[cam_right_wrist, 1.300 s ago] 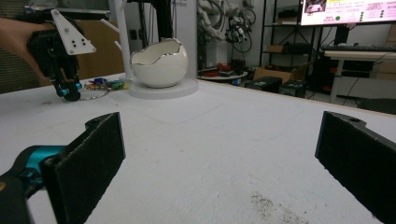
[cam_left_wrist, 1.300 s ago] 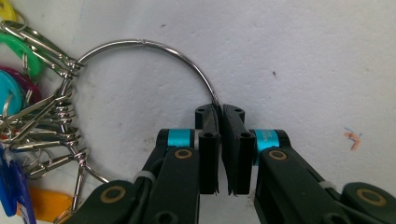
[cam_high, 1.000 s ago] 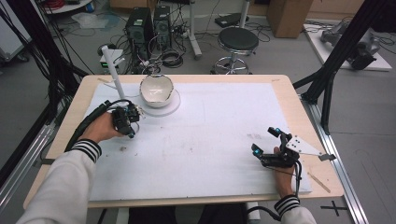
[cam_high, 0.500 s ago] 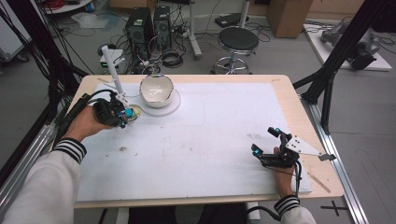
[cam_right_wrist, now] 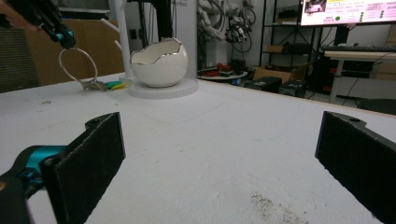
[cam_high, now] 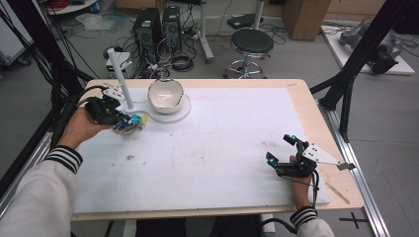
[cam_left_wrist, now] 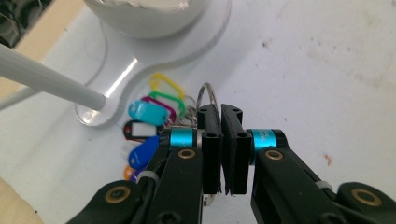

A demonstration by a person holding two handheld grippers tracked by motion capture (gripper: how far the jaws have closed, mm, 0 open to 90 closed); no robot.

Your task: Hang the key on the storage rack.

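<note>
Looks like the hang-the-keys step: left gripper [cam_left_wrist: 220, 149] is clamped tight on one key ring [cam_left_wrist: 208, 99] of about seven coloured tags [cam_left_wrist: 145, 113], far left by the single white peg stand [cam_high: 121, 81] and one bowl [cam_high: 166, 95]. Next it probably needs lifting onto a peg. Right gripper [cam_high: 285, 152] sits wide open, empty, near right.

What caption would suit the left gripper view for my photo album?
Left gripper shut on a key ring of coloured tags, beside a white stand's base.
</note>
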